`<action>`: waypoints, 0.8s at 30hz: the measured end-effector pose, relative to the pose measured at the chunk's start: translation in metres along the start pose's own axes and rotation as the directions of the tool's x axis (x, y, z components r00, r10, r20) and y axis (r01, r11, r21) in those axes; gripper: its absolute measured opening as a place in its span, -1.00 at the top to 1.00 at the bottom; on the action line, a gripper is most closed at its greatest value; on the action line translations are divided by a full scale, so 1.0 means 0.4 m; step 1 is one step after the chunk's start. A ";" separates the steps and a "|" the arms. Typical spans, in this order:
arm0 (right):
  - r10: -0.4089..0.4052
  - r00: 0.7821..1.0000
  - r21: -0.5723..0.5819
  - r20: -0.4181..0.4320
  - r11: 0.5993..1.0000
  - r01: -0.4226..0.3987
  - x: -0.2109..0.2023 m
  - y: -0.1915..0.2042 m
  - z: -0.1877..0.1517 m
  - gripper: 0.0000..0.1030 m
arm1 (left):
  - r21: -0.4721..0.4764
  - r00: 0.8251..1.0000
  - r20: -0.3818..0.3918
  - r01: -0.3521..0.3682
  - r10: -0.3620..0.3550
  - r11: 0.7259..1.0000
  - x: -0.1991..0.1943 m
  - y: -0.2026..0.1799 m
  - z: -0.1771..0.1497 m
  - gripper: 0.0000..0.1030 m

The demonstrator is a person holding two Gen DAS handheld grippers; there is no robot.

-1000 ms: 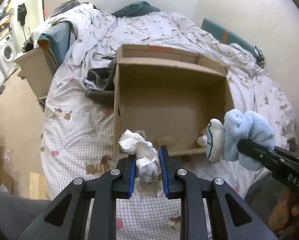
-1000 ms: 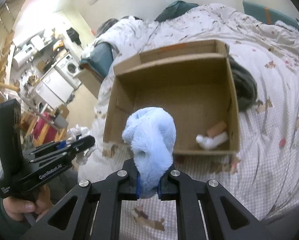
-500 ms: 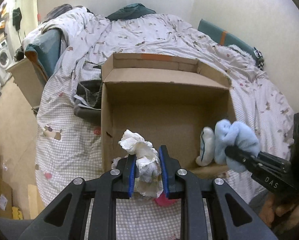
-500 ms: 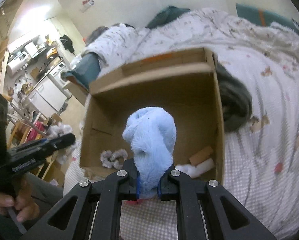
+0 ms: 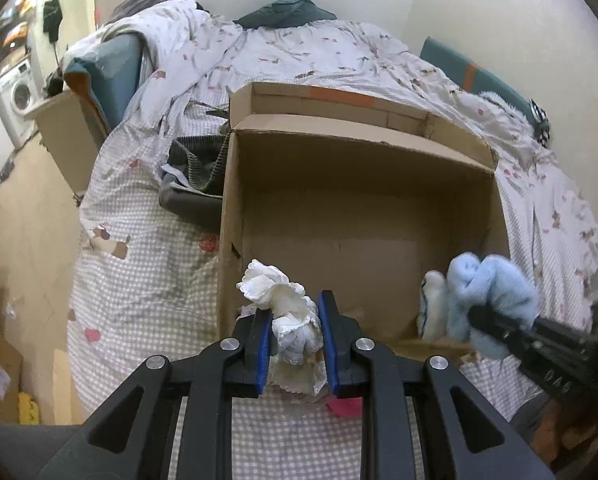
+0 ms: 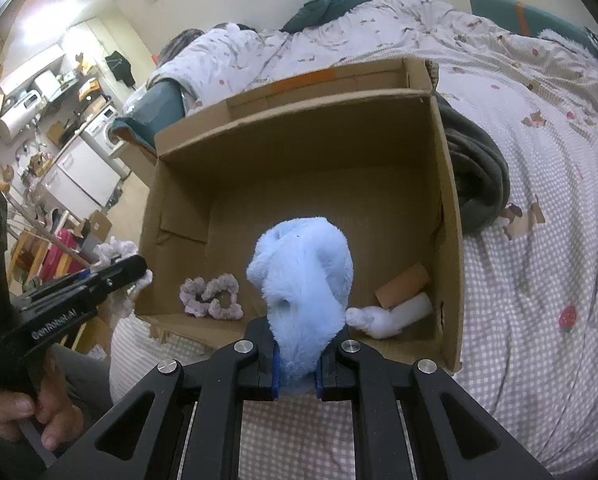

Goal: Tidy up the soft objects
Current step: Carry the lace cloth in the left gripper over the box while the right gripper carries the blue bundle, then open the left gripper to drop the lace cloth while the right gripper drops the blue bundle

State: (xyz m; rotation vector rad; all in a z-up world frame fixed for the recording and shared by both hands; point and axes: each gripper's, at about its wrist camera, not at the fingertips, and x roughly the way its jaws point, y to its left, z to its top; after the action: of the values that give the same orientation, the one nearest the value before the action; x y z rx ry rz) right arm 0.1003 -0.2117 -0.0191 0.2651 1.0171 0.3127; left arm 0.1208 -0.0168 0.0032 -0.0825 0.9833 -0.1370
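An open cardboard box [image 5: 355, 148] [image 6: 451, 208] stands on the bed. My left gripper [image 5: 293, 322] is shut on a crumpled white frilly cloth [image 5: 287, 312], held over the box's near left corner. Over the near edge of the box, my right gripper [image 6: 297, 354] is shut on a fluffy light-blue plush [image 6: 303, 276]; the same plush [image 5: 491, 300] shows at the right of the left wrist view. On the box floor lie a pale purple scrunchie [image 6: 211, 296], a white soft piece [image 6: 395, 316] and a brown cardboard tube [image 6: 403, 290].
A checked and printed duvet [image 5: 147, 264] covers the bed. A dark grey garment [image 5: 195, 176] [image 6: 479, 176] is bunched against one side of the box. A washing machine [image 5: 17, 96] and a small cabinet [image 5: 67, 136] stand beyond the bed. A hand [image 6: 15, 412] holds the left gripper.
Both grippers have come forward and down toward the box, which now looks larger and nearer. The scrunchie on the box floor has come into sight. Both grips are unchanged.
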 end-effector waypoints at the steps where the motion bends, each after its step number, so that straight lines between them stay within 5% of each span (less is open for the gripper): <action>1: -0.002 1.000 0.003 -0.008 1.000 0.002 0.004 0.000 0.001 0.74 | -0.009 1.000 0.004 0.006 -0.006 1.000 -0.001 0.000 0.002 0.62; 11: -0.005 0.999 0.003 -0.032 1.000 0.005 0.016 0.006 -0.002 0.74 | -0.018 0.999 0.030 -0.042 0.043 0.999 0.029 -0.011 0.008 0.51; 15: -0.008 0.999 -0.011 -0.036 1.000 0.008 0.020 0.011 -0.003 0.74 | 0.018 0.999 -0.019 -0.047 0.048 0.999 0.056 -0.021 0.000 0.47; 19: -0.014 0.999 -0.018 -0.044 1.000 0.013 0.021 0.016 -0.010 0.74 | 0.026 0.999 -0.029 -0.046 0.046 0.999 0.059 -0.023 -0.011 -0.01; 24: -0.016 0.999 -0.019 -0.044 1.000 0.015 0.023 0.020 -0.012 0.74 | 0.033 0.997 -0.019 -0.073 0.073 0.997 0.057 -0.019 -0.019 -0.17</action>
State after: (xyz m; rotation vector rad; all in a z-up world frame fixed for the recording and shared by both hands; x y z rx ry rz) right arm 0.0995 -0.2004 -0.0258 0.2341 1.0587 0.3154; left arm 0.1263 -0.0280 -0.0186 -0.0157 1.0030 -0.0866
